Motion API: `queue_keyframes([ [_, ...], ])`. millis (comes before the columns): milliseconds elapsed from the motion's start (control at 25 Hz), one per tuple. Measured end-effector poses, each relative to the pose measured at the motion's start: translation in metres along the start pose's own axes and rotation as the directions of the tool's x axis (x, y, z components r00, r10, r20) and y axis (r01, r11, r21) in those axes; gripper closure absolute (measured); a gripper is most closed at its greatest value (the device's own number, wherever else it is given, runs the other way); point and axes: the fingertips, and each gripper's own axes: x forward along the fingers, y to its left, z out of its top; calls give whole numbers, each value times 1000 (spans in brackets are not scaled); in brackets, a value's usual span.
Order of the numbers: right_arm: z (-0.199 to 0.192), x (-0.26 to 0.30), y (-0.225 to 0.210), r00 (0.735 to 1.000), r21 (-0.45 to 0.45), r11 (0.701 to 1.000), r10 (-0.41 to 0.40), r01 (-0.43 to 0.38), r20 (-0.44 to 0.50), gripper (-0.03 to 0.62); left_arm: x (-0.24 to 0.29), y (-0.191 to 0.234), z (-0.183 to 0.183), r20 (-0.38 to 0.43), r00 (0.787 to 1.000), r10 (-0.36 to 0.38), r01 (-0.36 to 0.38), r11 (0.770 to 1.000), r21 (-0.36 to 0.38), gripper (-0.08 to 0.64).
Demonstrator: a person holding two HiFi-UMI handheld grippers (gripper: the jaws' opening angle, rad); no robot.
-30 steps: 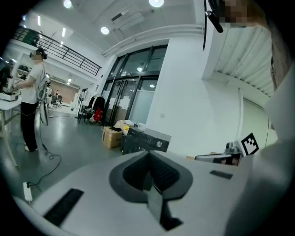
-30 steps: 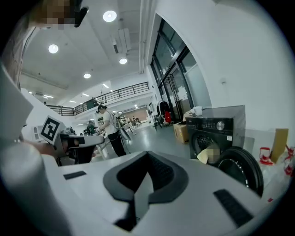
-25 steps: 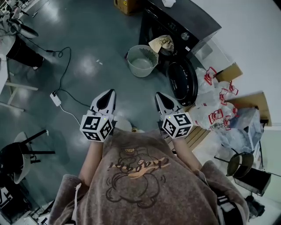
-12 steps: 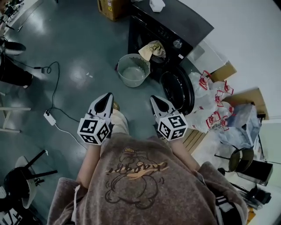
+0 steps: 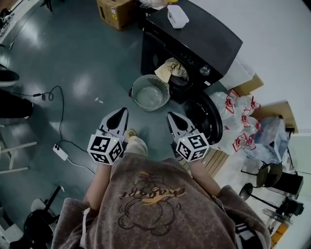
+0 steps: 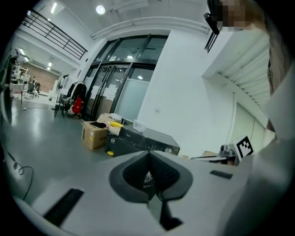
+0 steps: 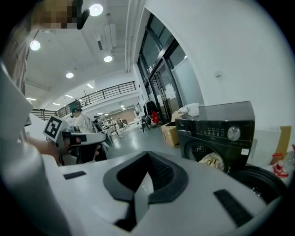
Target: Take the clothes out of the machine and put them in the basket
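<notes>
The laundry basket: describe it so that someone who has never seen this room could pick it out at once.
Find the black front-loading washing machine by the white wall, its round door swung open. On the grey floor directly in front of it stands the basket. It is the only round, pale, slotted-wall tub there, unlike the square cardboard box further along.

Drum interior of the machine point(image 5: 204, 34), dark behind hanging cloth point(image 5: 170, 69)

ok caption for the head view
Left gripper and right gripper, shut, aimed at washing machine with clothes, basket in front
</notes>
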Motion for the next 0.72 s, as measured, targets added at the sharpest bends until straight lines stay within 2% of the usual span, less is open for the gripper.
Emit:
queue_keyframes([
  [280, 33, 65, -35, 993, 50, 992, -118, 117, 25, 595, 74, 43, 35, -48, 991, -128, 130, 991, 43, 555],
  [720, 37, 98, -93, 979, 91, 975, -205, 203, 10, 594, 166, 55, 37, -85, 974, -211, 217, 974, 63, 555],
])
